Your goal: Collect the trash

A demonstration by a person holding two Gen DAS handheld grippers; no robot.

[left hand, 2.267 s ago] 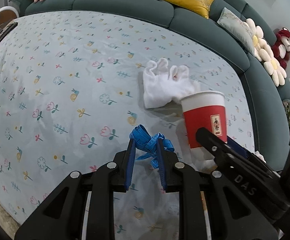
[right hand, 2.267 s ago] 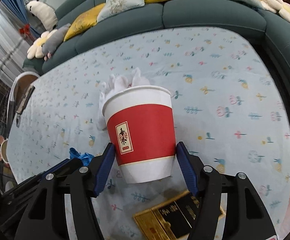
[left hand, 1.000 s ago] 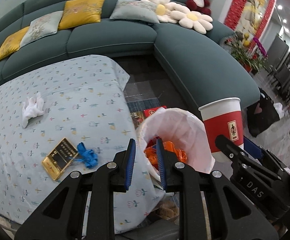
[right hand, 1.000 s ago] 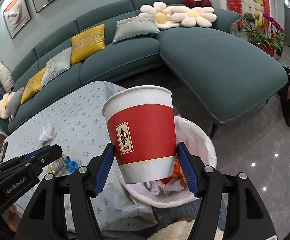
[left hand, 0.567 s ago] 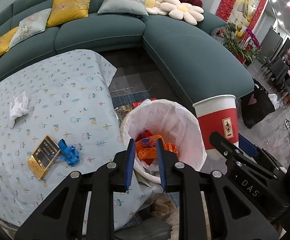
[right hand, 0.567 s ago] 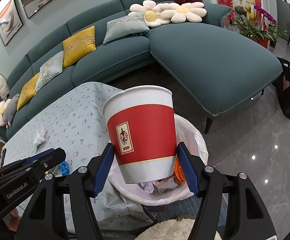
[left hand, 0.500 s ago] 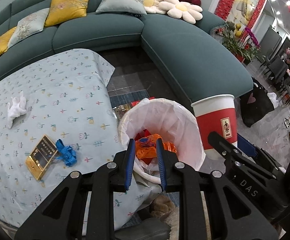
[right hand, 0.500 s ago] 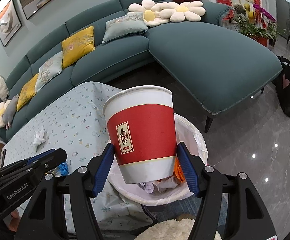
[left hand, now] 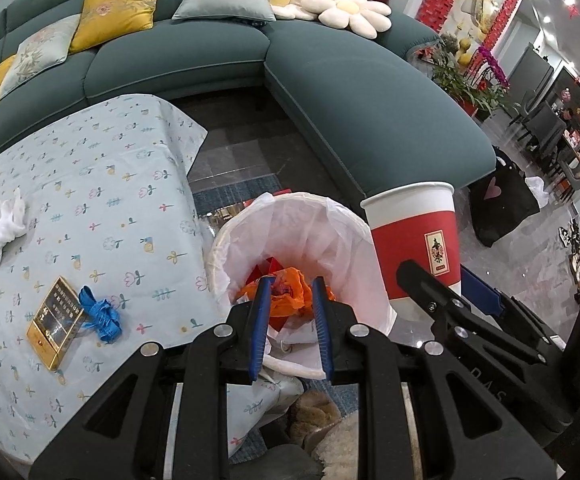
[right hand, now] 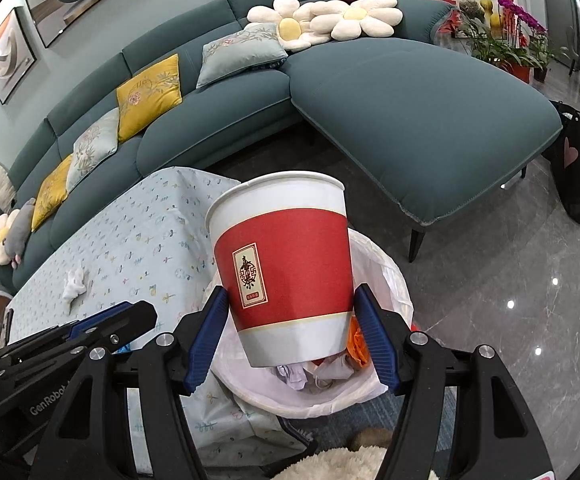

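Note:
My right gripper (right hand: pixel 290 308) is shut on a red and white paper cup (right hand: pixel 286 264) and holds it upright above the right side of a trash bin lined with a white bag (right hand: pixel 390 280). The cup (left hand: pixel 414 236) and bin (left hand: pixel 314 232) also show in the left wrist view. My left gripper (left hand: pixel 290 292) hangs over the bin's near edge, its jaws narrowly apart and empty. On the floral tablecloth (left hand: pixel 90 184) lie a crumpled white tissue (left hand: pixel 8 220), a gold box (left hand: pixel 54 322) and a blue ribbon (left hand: pixel 100 314).
The bin holds orange plastic (left hand: pixel 290 294) and other trash. A teal sectional sofa (right hand: pixel 410 92) with cushions wraps behind the table. A black bag (right hand: pixel 578 164) stands on the glossy floor at right. Something furry (right hand: pixel 350 464) lies below the bin.
Both grippers have swung from over the table to over the bin, the right one carrying the cup. In the last half second they have shifted only slightly closer to the bin.

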